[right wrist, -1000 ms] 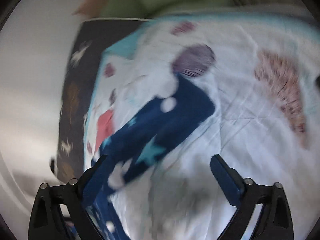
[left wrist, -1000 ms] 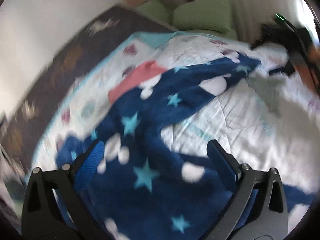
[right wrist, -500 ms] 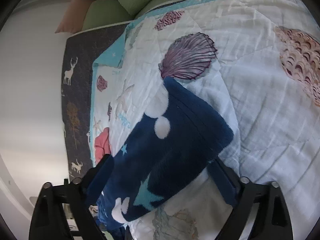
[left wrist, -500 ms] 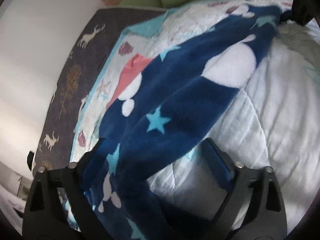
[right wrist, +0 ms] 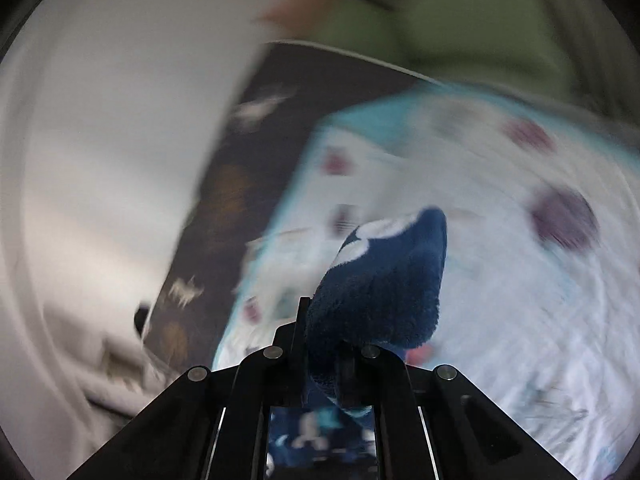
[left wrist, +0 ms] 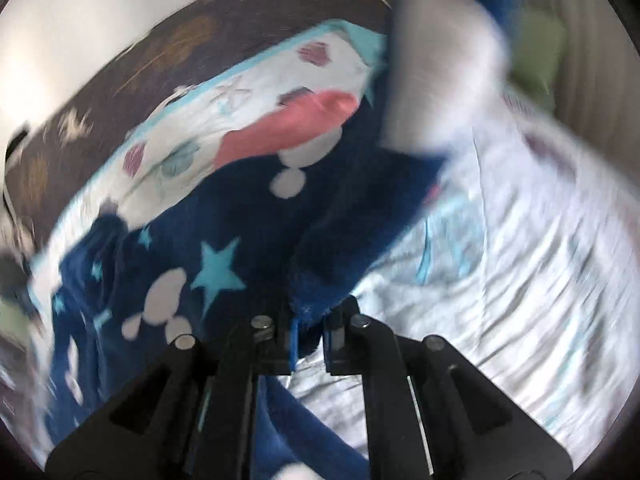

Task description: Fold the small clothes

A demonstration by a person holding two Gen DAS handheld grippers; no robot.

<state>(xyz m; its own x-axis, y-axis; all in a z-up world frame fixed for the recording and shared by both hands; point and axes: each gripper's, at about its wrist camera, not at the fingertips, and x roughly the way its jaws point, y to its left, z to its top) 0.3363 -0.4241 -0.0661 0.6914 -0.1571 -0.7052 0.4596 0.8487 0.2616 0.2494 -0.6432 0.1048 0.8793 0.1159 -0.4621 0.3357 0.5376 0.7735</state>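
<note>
listing one dark blue fleece garment (left wrist: pixel 240 232), printed with pale blue stars and white blobs, with a coral-pink patch (left wrist: pixel 288 128) near its far edge. it lies spread over a white quilt (left wrist: pixel 520 248) with shell prints and a turquoise border. left gripper (left wrist: pixel 310 336): fingers drawn together, clamped on a bunched fold of the fleece, which runs up and away from the pads; more fleece hangs beneath the tool. right gripper (right wrist: pixel 324 356): fingers closed on a separate end of the same garment (right wrist: pixel 384 280), which stands up from the pads as a thick blue tuft with a white marking at its tip. beyond the quilt: a dark brown blanket (right wrist: pixel 224 184) with pale deer figures, green pillows (right wrist: pixel 460 20), a pale wall (right wrist: pixel 100 120). both views are motion-blurred; fine detail cannot be told.
</note>
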